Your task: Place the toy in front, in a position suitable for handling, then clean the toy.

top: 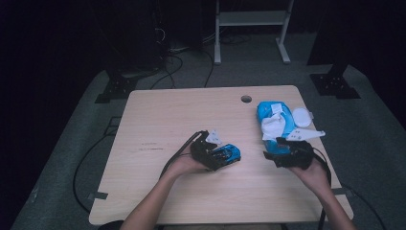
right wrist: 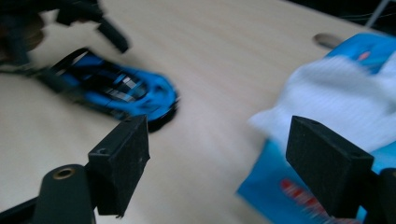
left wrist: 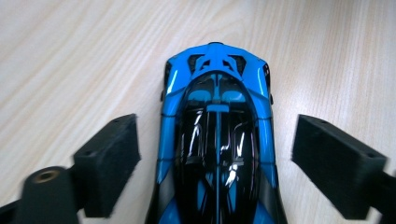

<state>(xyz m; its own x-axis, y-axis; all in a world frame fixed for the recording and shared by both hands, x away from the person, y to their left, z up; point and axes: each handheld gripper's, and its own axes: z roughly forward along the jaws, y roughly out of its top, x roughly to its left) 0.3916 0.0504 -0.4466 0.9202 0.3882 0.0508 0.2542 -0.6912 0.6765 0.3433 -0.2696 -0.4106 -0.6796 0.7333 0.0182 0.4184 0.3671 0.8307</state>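
a glossy blue toy car (left wrist: 217, 135) with a black roof sits on its wheels, flat on the pale wooden desk (top: 158, 124), near the desk's middle, its length crosswise.

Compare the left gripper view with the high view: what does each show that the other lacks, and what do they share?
Left gripper view alone: a gap on each side between the pads and the toy car, and its glossy black roof. High view alone: the blue wipes pack, white wipe, round white lid, right gripper and table hole. Shared: the car, the left gripper, the wooden table.
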